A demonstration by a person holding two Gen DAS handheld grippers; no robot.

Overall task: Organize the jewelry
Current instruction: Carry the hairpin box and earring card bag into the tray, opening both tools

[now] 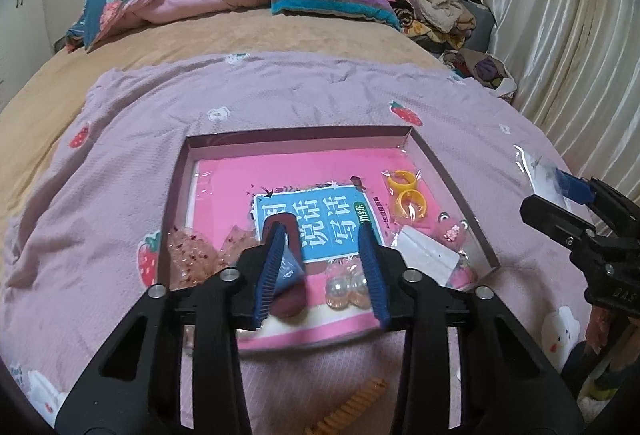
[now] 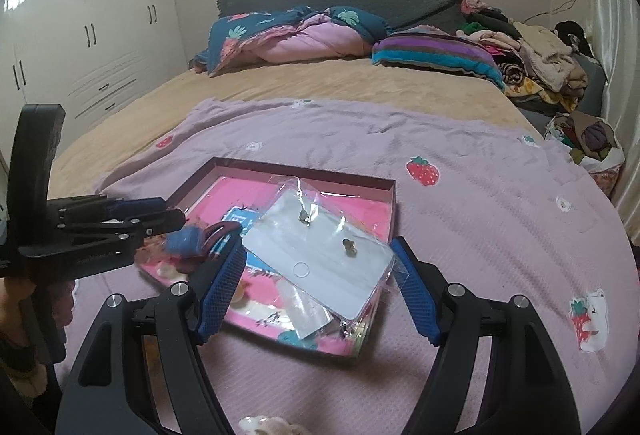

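The shallow box is sitting on the purple blanket, holding yellow rings and a pink book. The left gripper is hanging wide open over it. The right gripper is pinching a bagged earring card.

Left hand-held gripper, right hand-held gripper, black frames, ribbed blue pads, silver screws

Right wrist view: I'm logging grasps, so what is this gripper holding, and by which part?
The earring bag. The right gripper appears to clamp it across its width, with a finger against each side edge.
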